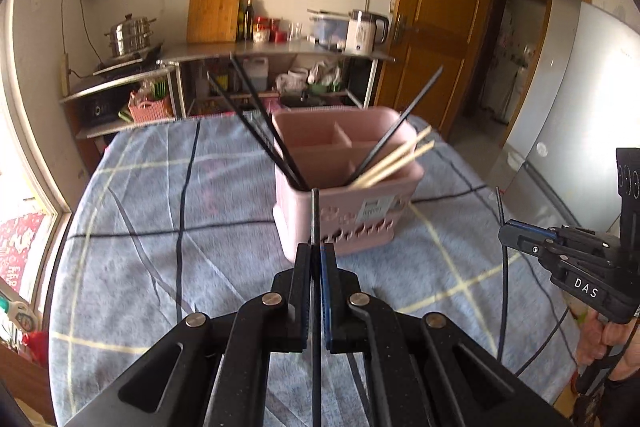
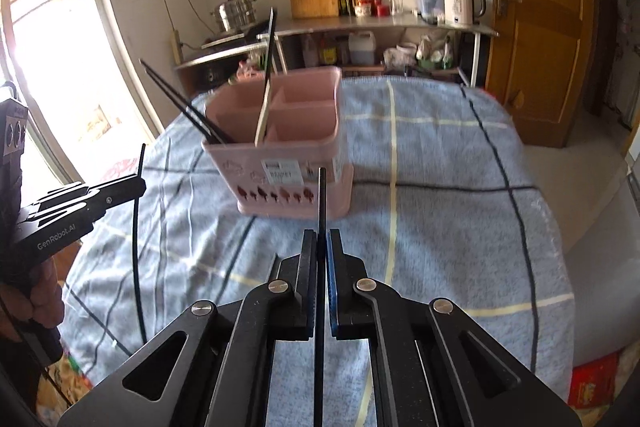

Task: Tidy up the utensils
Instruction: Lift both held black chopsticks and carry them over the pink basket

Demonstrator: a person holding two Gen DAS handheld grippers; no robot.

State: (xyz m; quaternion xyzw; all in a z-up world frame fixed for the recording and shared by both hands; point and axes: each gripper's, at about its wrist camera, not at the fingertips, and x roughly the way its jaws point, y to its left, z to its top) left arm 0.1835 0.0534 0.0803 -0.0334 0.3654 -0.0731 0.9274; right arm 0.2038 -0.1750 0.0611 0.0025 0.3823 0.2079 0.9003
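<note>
i find each black chopstick (image 1: 315,219) light, stiff, slick and thin; best pinched mid-shaft. left tongs (image 1: 315,251) are clamped together on one; right tongs (image 2: 321,237) are clamped on another (image 2: 321,195). both are above the desk (image 2: 440,163), near side of the pink caddy (image 2: 296,163), which holds more chopsticks.

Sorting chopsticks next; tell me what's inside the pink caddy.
The pink caddy holds black chopsticks in one front compartment and bamboo chopsticks with one black in the other. Back compartments look empty; their floors are hidden.
</note>
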